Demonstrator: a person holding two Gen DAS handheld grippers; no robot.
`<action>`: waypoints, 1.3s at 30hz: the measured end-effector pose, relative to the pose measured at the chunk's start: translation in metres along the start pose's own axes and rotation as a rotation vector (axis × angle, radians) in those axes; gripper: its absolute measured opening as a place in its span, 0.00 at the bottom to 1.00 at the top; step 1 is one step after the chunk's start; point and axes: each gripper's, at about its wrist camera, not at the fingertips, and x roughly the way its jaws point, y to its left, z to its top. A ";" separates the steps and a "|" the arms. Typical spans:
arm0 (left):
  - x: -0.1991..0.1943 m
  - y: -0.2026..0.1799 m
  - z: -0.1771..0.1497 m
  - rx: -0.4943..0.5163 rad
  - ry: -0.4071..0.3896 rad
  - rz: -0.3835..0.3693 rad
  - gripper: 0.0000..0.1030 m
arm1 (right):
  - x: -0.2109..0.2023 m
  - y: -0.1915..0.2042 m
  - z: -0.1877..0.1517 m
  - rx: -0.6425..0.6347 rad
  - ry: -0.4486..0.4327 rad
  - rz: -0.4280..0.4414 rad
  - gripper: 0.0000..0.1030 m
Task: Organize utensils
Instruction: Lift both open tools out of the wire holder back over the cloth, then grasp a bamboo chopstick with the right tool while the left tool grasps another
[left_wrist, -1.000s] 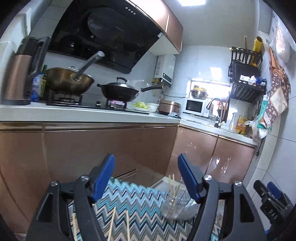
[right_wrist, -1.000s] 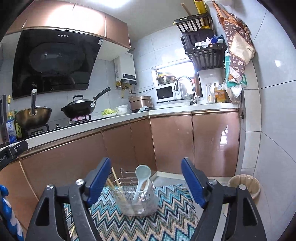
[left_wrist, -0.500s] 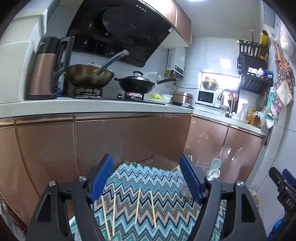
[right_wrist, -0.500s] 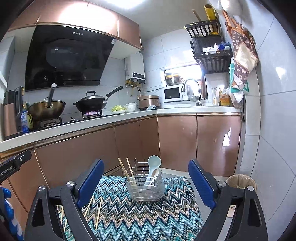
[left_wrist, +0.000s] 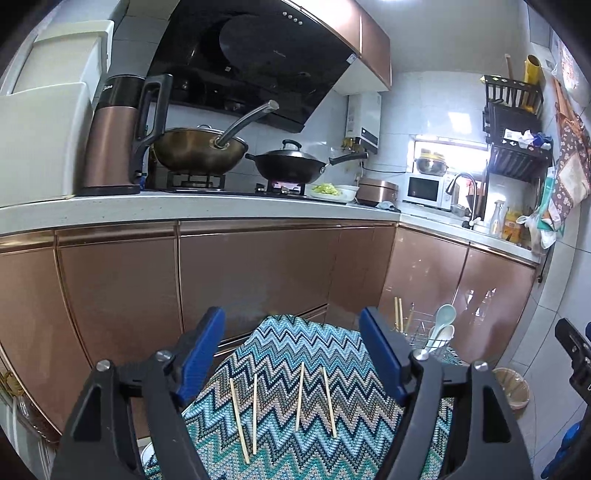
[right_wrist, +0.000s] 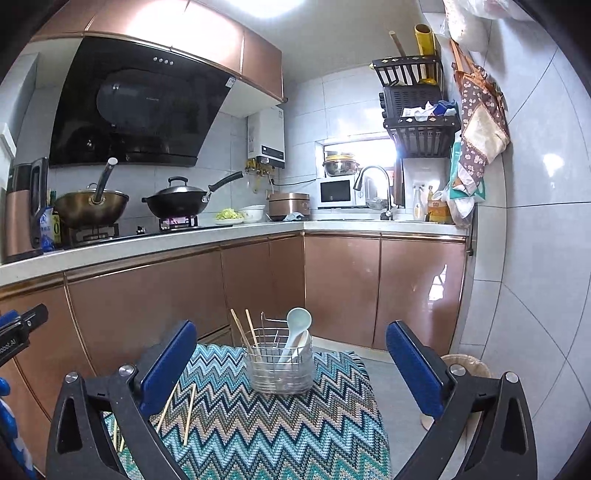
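With both tongs open and empty, the left tongs (left_wrist: 291, 354) were best lowered squarely over one loose chopstick (left_wrist: 300, 395) on the zigzag cloth (left_wrist: 288, 339), while the right tongs (right_wrist: 291, 365), jaws just widened, waited near the wire holder (right_wrist: 279, 369).

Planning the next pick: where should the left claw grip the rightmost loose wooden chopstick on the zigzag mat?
Grip the rightmost wooden chopstick mid-shaft, from above, fingers straddling its width. It lies flat on the zigzag mat, apart from its neighbour; the left claw is open.

Kitchen clutter beyond my work

I saw a lidded black wok (right_wrist: 176, 201) and a brass pan (right_wrist: 90, 206) on the stove, a copper kettle (left_wrist: 114, 136) on the counter (left_wrist: 221, 205), a microwave (right_wrist: 338, 192) beside the tap (right_wrist: 375, 184), and a wicker bin (right_wrist: 465, 363) on the floor.
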 end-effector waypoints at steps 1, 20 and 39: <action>0.000 0.000 0.001 0.001 -0.003 0.002 0.72 | 0.000 0.001 -0.001 -0.005 0.001 -0.012 1.00; 0.007 0.010 -0.005 0.025 -0.013 0.063 0.72 | 0.007 0.003 -0.012 -0.019 -0.016 -0.044 1.00; 0.098 0.086 -0.037 -0.104 0.318 0.050 0.71 | 0.090 0.018 -0.059 -0.031 0.244 0.144 1.00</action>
